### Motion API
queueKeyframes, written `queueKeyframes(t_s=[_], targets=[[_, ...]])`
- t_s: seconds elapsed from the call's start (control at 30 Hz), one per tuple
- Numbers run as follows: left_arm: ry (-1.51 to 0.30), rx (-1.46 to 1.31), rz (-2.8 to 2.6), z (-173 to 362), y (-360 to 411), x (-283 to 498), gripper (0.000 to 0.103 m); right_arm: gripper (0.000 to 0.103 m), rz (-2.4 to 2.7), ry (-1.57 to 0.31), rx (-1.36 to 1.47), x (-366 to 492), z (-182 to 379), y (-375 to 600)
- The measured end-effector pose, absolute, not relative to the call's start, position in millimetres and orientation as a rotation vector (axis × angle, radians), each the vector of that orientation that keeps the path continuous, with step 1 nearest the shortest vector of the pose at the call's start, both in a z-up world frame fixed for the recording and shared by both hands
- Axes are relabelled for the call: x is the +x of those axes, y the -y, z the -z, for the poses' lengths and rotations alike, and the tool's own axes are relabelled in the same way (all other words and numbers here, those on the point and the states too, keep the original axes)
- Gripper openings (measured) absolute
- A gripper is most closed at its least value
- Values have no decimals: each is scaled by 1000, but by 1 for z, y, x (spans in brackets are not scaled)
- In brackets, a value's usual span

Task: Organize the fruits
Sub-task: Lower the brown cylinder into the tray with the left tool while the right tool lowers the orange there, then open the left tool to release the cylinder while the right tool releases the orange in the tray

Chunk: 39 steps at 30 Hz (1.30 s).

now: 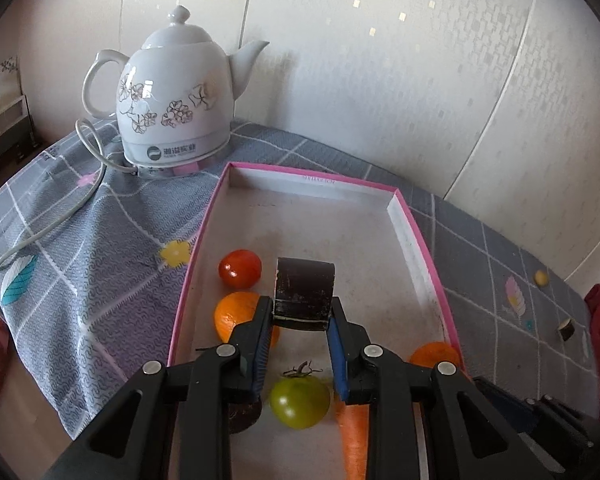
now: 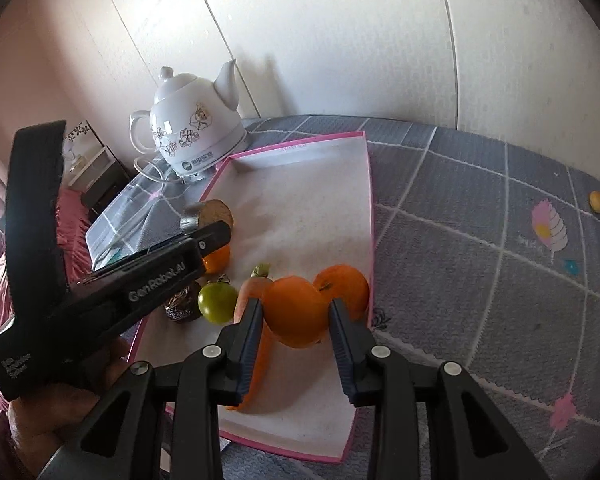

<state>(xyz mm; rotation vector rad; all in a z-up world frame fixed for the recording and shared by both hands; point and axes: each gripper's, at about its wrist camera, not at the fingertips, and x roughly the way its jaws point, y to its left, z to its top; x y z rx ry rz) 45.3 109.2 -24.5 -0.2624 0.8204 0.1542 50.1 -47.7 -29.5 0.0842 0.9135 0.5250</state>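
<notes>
Left wrist view: the left tongs (image 1: 301,312) are pinching a dark eggplant chunk (image 1: 304,290) over the pink-rimmed tray (image 1: 417,236), near its left rim beside a red tomato (image 1: 240,269). The right tongs (image 2: 296,314) are gripping an orange (image 2: 294,310) by the tray's right rim; a green tomato (image 2: 217,302) is lying to its left. A white kettle (image 1: 172,92) is standing at the worktop's far-left corner.

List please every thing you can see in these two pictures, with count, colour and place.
kettle: 1, white with flowers, on cloth behind tray
tray: 1, pink-edged, on cloth
red tomato: 1, in tray
green tomato: 1, in tray
oranges: 3, in tray, one gripped
carrot: 1, orange, in tray
eggplant piece: 1, dark, gripped
tablecloth: 1, grey checked
left gripper: shut on eggplant piece
right gripper: shut on orange
</notes>
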Motion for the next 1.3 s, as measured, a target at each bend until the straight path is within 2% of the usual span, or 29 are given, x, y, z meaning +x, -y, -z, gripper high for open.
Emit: queueKeyframes(t_s=[0.97,1.3], targets=[[-815,-214,-192,20,-102,37,27,34,-500,-915,46,48,32,52],[-803,-167,-166,13,-82,34,29,34,-452,-860,58,45,20,60]])
